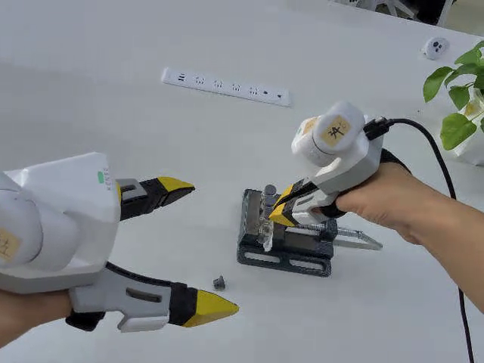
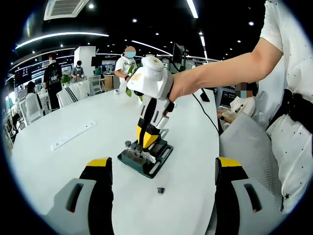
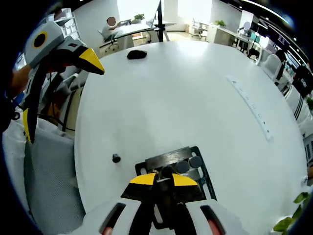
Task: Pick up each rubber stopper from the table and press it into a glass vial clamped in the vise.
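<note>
1. Head view first: the loose stopper (image 1: 219,282) sits on the desk (image 1: 113,98) with bare surface all round it, near the vise (image 1: 286,253) and at about 8 o'clock from it.
2. It seems to stand on end with its axis upright, though it is too small for us to be sure.
3. The left tool (image 1: 215,246) is spread wide and carries nothing. The loose stopper lies at 6 o'clock from the middle of its gap, closer to the lower jaw, so we judge this the nearer tool and the natural one for the pick.
4. In the left gripper view the stopper lies straight ahead between the jaws, with the vise beyond it at 12 o'clock. We judge the coming move to be a short advance and dip, then a squeeze across the stopper's sides.
5. The right tool (image 1: 281,215) is over the vise. Its jaws are drawn close and appear to pinch a dark stopper (image 3: 167,171) at the mouth of a glass vial (image 1: 266,231). Two more stoppered vials (image 3: 182,167) stand at its 1 o'clock in the right gripper view.
6. Farther out in the head view, a power strip (image 1: 224,85) lies at 11 o'clock from the vise and a plant (image 1: 461,91) at 2 o'clock.
</note>
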### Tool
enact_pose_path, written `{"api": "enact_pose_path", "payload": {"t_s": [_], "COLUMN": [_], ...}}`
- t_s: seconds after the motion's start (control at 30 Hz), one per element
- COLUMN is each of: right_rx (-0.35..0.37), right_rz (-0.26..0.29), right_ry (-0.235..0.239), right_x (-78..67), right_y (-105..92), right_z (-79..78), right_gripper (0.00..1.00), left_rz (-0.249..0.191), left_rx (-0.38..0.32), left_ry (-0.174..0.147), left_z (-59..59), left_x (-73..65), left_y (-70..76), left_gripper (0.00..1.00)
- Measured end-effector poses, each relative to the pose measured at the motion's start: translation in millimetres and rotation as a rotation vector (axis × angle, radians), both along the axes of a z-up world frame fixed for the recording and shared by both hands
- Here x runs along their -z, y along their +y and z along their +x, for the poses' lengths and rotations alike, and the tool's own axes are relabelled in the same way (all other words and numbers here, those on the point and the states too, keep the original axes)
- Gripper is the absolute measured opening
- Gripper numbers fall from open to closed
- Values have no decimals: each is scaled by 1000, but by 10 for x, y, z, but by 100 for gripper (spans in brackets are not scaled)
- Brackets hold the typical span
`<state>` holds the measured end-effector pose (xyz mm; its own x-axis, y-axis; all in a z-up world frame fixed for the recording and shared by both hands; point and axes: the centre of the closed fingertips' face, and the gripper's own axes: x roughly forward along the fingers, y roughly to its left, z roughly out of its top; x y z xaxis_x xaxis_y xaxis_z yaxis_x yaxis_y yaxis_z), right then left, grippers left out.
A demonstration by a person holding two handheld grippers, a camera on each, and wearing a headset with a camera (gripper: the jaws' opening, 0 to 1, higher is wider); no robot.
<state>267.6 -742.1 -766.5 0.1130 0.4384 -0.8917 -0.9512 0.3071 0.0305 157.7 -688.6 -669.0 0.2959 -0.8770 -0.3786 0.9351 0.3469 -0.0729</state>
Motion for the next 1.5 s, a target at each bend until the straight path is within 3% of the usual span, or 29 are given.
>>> {"api": "enact_pose_path", "payload": {"t_s": [0.67,1.13,1.37,1.5], "right_rx": [108,104,51,31], "right_rz": [185,328,412,449], "right_ry": [-85,-107,-99,-90], "right_x": [-339,-382,-399,-381], "right_y": [-222,-335,-254,-195], "right_z": [-139,-413,-695,-826], "right_gripper": [30,49,61,64], "left_rz": [47,66,75,79], "left_rx": [-8,-5,1,7], "left_ry": [-26,-26,-8,3], "left_z": [-56,-121,-160,-177], "left_x": [-65,-16,59,103], "left_y": [-8,49,63,76], "left_gripper": [89,94,99,99]}}
